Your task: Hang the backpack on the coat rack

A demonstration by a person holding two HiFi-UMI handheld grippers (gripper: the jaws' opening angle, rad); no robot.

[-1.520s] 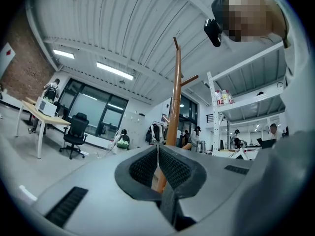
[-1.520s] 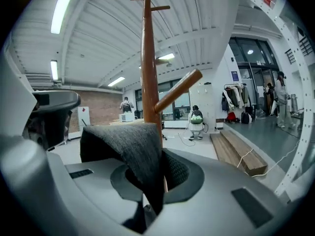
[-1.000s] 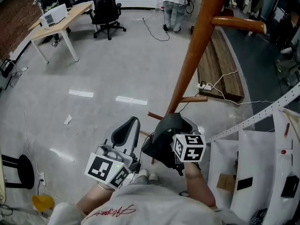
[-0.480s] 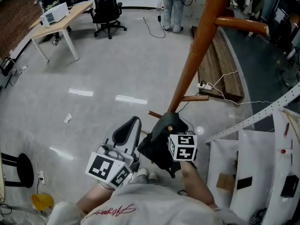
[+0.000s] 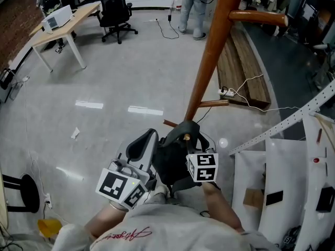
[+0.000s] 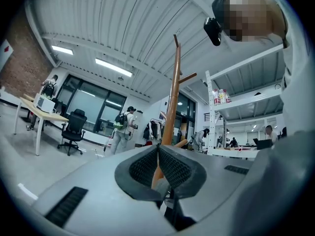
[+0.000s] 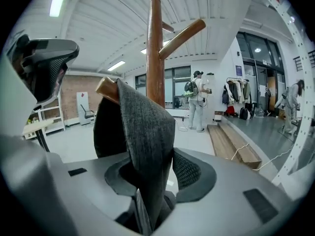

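The brown wooden coat rack [image 5: 209,51] rises ahead with an upper peg [image 5: 256,18] and a low peg [image 5: 212,103]. The dark backpack [image 5: 172,158] hangs at its foot. In the right gripper view its grey strap [image 7: 142,132] is looped over a wooden peg tip [image 7: 105,86]. My right gripper [image 7: 157,171] has its jaws opening; the strap still runs between them, and the right pad stands off it. My left gripper [image 5: 149,135] sits just left of the backpack. It points level at the rack [image 6: 173,92], with the jaws [image 6: 158,149] shut on nothing.
A desk [image 5: 63,22] and an office chair [image 5: 116,9] stand far left. A person [image 5: 191,4] stands beyond the rack. Wooden planks [image 5: 243,61] and a power strip with cable [image 5: 226,92] lie to the right. A white shelf unit [image 5: 293,182] is close on my right.
The right gripper and the backpack have sunk a little and shifted left, closer to the left gripper. The left gripper has stayed put.
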